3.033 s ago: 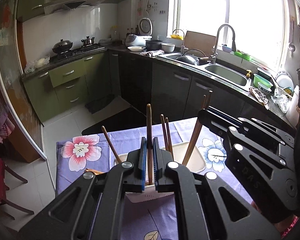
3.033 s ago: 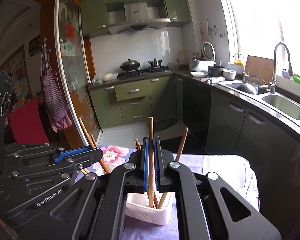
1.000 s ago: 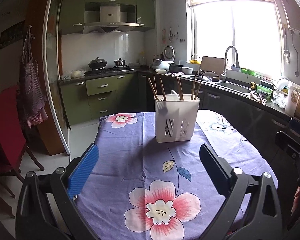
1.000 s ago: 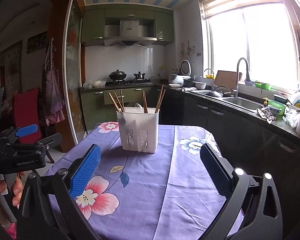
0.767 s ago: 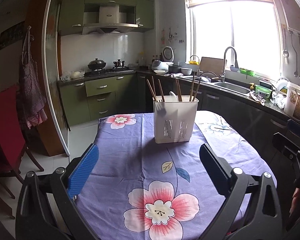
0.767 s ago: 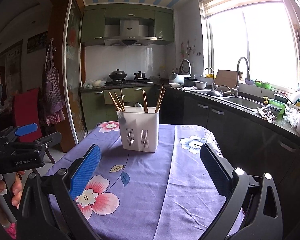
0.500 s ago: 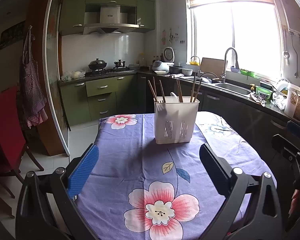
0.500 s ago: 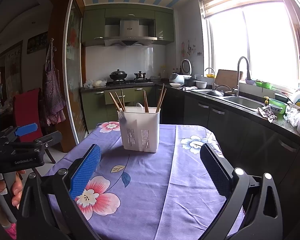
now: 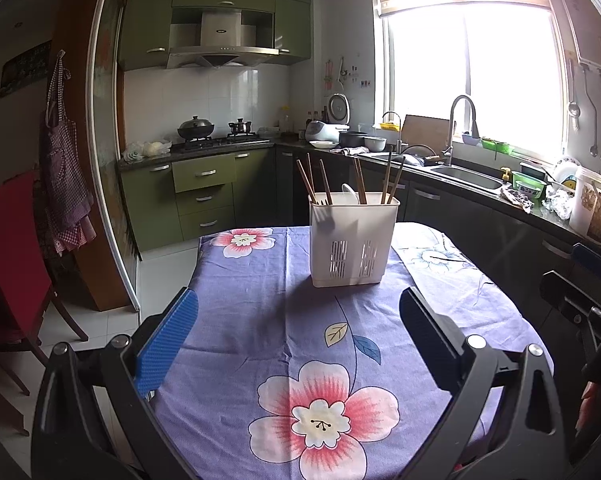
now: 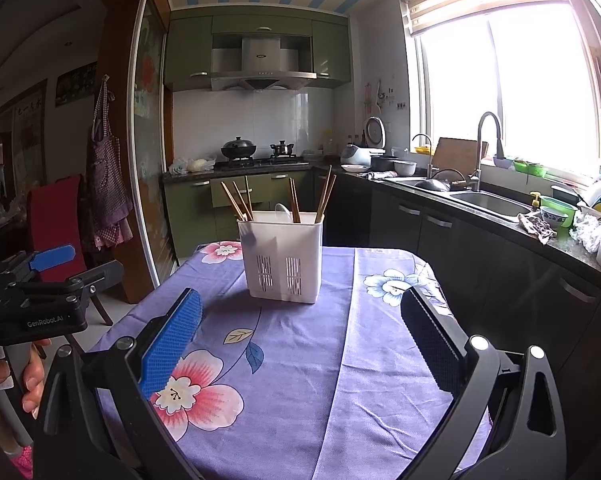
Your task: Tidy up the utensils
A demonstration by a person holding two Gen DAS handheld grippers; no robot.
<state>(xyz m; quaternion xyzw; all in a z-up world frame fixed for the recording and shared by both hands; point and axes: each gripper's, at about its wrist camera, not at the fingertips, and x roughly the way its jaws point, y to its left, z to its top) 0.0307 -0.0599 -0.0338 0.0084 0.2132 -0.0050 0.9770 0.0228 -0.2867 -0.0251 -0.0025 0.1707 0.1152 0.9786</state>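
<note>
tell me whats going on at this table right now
A person is holding a two-finger gripper in each hand over a table covered with a purple floral tablecloth. Both the left gripper and the right gripper are open and empty, held back from a white slotted plastic utensil holder. Several brown wooden chopsticks and a white spoon stand in that holder. No loose utensils show on the cloth, so the sorting looks done.

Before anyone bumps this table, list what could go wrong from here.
The white utensil holder is tall and narrow, with chopsticks leaning out above its rim, so a nudge might tip it. It stands on a loose floral tablecloth; either open gripper, left or right, could snag the cloth and drag it.
</note>
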